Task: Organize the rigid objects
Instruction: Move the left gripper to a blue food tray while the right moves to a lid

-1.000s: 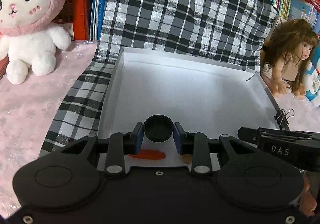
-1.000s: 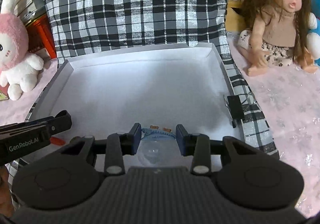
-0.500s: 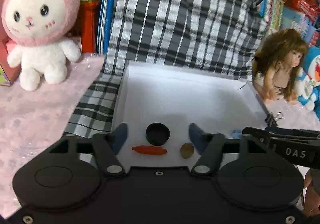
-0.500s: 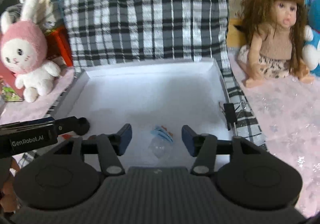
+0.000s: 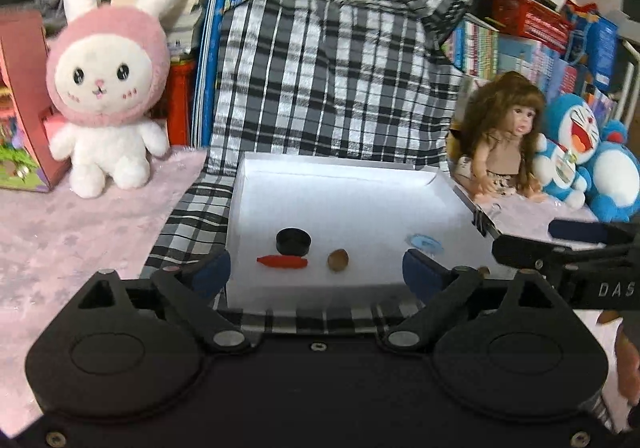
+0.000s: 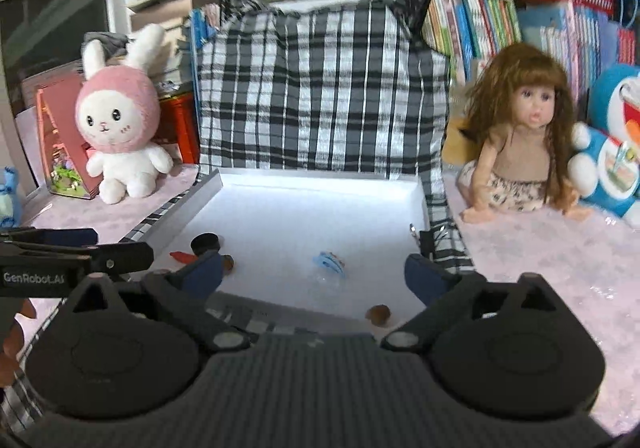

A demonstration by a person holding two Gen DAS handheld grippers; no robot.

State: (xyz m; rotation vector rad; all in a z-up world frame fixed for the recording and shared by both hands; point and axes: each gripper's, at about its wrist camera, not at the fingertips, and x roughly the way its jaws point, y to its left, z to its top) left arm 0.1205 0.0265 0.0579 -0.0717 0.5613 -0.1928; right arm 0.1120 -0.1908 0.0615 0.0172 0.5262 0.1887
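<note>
Dim room, white tray (image 5: 340, 203) glares, fisheye-warped edges, slight motion blur

In tray (image 5: 400, 187): cap (image 5: 293, 240) behind carrot-shaped piece (image 5: 282, 262), nut (image 5: 338, 260) just right, clear toy (image 5: 425, 241) farther right.

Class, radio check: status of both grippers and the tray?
Left gripper open, empty. Right gripper open, empty. Black cap in white tray. Nothing blocking.

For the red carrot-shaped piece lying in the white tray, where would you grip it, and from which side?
Grip the red carrot-shaped piece across its thick middle, coming from above with the fingers on its two long sides. It lies flat in the white tray, lengthwise left to right, narrowing at one end. The black cap sits close behind, so keep the far finger tight.
</note>
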